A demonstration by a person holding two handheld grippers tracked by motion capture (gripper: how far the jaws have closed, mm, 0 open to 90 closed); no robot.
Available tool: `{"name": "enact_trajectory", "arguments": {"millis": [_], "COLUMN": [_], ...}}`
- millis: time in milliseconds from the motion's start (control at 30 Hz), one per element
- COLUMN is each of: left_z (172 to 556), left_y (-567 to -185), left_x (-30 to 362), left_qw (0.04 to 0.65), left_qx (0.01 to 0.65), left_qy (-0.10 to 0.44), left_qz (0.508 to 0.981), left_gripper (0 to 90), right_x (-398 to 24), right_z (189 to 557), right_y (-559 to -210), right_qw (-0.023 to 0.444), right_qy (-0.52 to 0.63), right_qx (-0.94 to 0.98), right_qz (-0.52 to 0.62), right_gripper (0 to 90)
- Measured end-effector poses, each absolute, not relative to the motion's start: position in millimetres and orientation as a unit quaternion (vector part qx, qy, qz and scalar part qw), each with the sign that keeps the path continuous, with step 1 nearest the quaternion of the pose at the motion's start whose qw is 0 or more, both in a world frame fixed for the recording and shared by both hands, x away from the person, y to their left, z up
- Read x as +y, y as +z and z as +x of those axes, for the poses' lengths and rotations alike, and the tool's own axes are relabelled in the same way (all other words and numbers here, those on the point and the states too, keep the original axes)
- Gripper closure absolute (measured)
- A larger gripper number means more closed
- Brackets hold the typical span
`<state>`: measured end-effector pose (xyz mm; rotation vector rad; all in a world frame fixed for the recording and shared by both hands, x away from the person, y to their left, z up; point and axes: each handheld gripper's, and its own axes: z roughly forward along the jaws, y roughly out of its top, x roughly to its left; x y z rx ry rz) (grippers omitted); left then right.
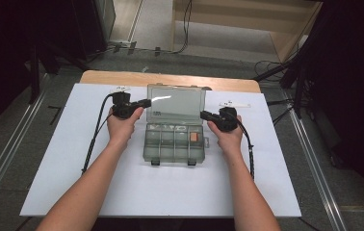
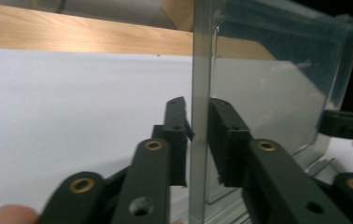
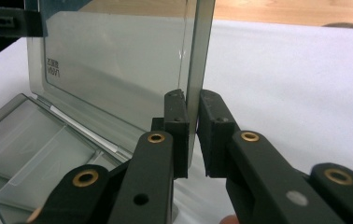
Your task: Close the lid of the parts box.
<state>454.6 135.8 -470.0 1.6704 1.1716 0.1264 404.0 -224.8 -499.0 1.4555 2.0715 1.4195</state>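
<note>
A clear smoky plastic compartment box (image 1: pixel 175 149) lies in the middle of the white sheet, its lid (image 1: pixel 176 103) raised upright at the back. One small orange piece (image 1: pixel 194 137) sits in a right-hand compartment. My left gripper (image 1: pixel 147 102) is shut on the lid's left edge. In the left gripper view the jaws of my left gripper (image 2: pixel 197 105) clamp the thin lid wall (image 2: pixel 268 93). My right gripper (image 1: pixel 203 114) is shut on the lid's right edge, and in the right gripper view my right gripper (image 3: pixel 192 98) pinches the lid (image 3: pixel 118 60) above the open tray (image 3: pixel 34 135).
The white sheet (image 1: pixel 122 192) covers the wooden table (image 1: pixel 122 77), whose bare strip shows at the back. A cable (image 1: pixel 93 139) trails from each gripper along the forearms. Metal rails (image 1: pixel 6 149) run on the floor at both sides, with dark stands beyond.
</note>
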Motion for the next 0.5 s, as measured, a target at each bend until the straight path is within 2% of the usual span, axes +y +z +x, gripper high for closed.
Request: {"name": "enact_trajectory", "arguments": {"millis": [200, 267, 333, 500], "left_z": [449, 447, 446, 442], "left_y": [-465, -463, -463, -463], "left_x": [134, 134, 133, 133], "left_qw": [0.517, 0.518, 0.517, 0.524], "left_qx": [0.465, 0.457, 0.452, 0.442], "left_qy": [0.080, 0.086, 0.091, 0.103], "left_qz": [0.715, 0.718, 0.721, 0.721], "left_gripper": [83.7, 83.9, 84.1, 84.2], "right_x": [-225, -227, -230, -239], "right_z": [402, 402, 403, 405], "right_y": [-500, -500, -499, -487], "right_qw": [0.123, 0.118, 0.116, 0.107], "right_qy": [0.490, 0.493, 0.496, 0.532], "right_qx": [0.706, 0.707, 0.704, 0.667], "right_qz": [0.496, 0.493, 0.495, 0.510], "right_gripper": [80.5, 76.6, 65.0, 64.3]}}
